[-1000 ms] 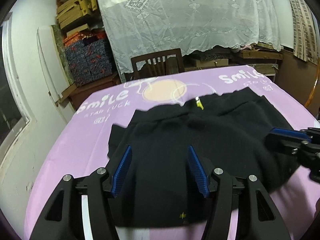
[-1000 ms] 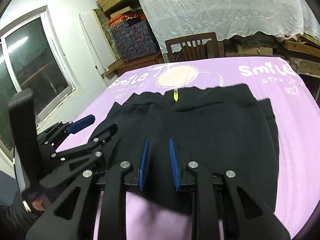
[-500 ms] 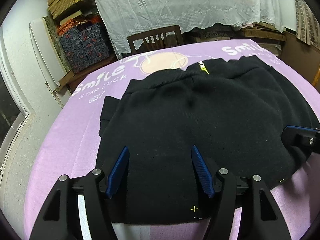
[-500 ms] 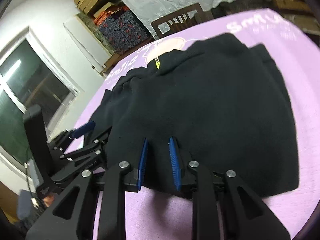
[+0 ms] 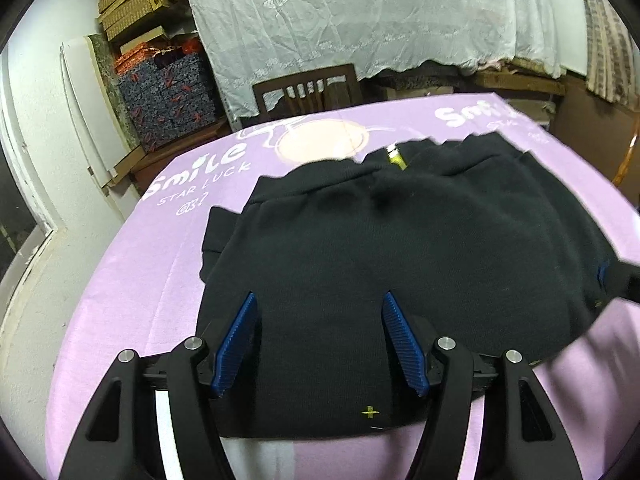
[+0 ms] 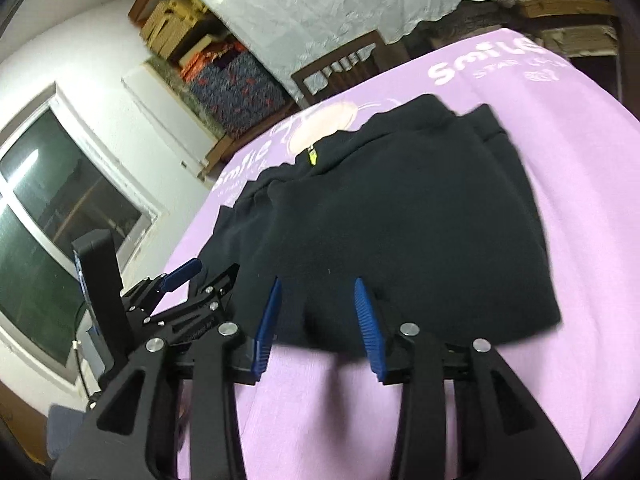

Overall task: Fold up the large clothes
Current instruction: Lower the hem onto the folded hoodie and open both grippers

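Over the near hem of the black garment (image 5: 400,248), the left gripper (image 5: 318,344) hangs with its blue pads spread wide, dark cloth lying between them but neither pad pressing on it. Just to its side, the right gripper (image 6: 316,322) stands over the near edge as well; its jaws are opening, a bulge of hem sits in the gap, and the pads look clear of it, though the blur makes that hard to swear to.

The garment lies flat on the purple tablecloth (image 5: 120,312), already doubled into a broad block. Its collar end, marked by a yellow zipper pull (image 5: 396,158), points away from the grippers towards the wooden chair (image 5: 308,90) at the far side. Its hem faces the person. The long axis seems to run from side to side across the table, though the fisheye bends it. A sleeve or flap pokes out at the left edge.

What I'd worry about: the near hem is humped where the right gripper stands, so it may spring up and spoil the fold once let go. If either gripper closes again, it could pinch only the top layer and peel the stack apart. A sideways drag could also ruck up the loose tablecloth.
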A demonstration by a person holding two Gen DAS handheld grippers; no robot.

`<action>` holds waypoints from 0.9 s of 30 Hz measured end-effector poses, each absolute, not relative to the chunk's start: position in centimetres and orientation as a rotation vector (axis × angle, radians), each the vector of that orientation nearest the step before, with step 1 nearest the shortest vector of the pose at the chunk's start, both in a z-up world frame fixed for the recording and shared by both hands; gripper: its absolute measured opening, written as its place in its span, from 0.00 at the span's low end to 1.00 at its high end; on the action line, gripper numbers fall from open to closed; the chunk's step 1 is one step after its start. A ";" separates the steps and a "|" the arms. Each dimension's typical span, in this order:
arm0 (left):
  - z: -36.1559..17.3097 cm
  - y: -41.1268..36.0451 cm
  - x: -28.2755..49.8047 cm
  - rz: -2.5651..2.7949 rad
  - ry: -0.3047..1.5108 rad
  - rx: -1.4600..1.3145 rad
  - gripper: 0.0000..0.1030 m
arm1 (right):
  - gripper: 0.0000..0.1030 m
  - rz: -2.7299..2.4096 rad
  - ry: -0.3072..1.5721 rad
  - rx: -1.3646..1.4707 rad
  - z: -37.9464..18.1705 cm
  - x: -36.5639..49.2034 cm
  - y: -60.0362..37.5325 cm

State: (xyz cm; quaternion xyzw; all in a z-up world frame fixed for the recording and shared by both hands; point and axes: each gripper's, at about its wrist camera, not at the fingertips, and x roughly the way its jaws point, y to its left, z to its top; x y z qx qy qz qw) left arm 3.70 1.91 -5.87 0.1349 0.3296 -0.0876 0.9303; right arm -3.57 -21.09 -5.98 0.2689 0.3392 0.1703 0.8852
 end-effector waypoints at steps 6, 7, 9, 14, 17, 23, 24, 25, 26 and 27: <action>-4.3 1.2 1.9 -0.221 0.624 0.261 0.64 | 0.46 0.279 0.672 0.655 -6.8 -7.8 -23.0; -4.2 1.2 1.9 -0.226 0.627 0.253 0.64 | 0.48 0.265 0.668 0.667 -6.9 -8.3 -23.3; -4.2 1.4 2.2 -0.231 0.644 0.228 0.64 | 0.51 0.225 0.665 0.698 -7.4 -9.0 -24.1; -5.3 2.2 4.6 -0.250 0.739 0.143 0.64 | 0.54 0.118 0.678 0.843 -9.3 -9.7 -26.4; -6.7 2.1 5.4 -0.253 0.784 0.138 0.67 | 0.54 0.075 0.675 0.915 -10.1 -9.4 -27.4; -7.5 2.0 5.8 -0.242 0.803 0.142 0.75 | 0.50 0.041 0.720 1.008 -11.5 -7.2 -27.2; -7.7 2.1 5.9 -0.238 0.807 0.137 0.77 | 0.50 0.030 0.717 1.008 -11.4 -6.8 -27.2; -7.8 2.1 5.9 -0.234 0.807 0.134 0.78 | 0.49 0.011 0.710 1.012 -11.4 -6.2 -27.1; -7.8 2.2 6.0 -0.233 0.809 0.130 0.79 | 0.49 -0.014 0.701 1.017 -11.3 -5.7 -27.1; -7.8 2.2 6.0 -0.233 0.811 0.127 0.79 | 0.49 -0.043 0.687 1.025 -11.3 -5.3 -27.2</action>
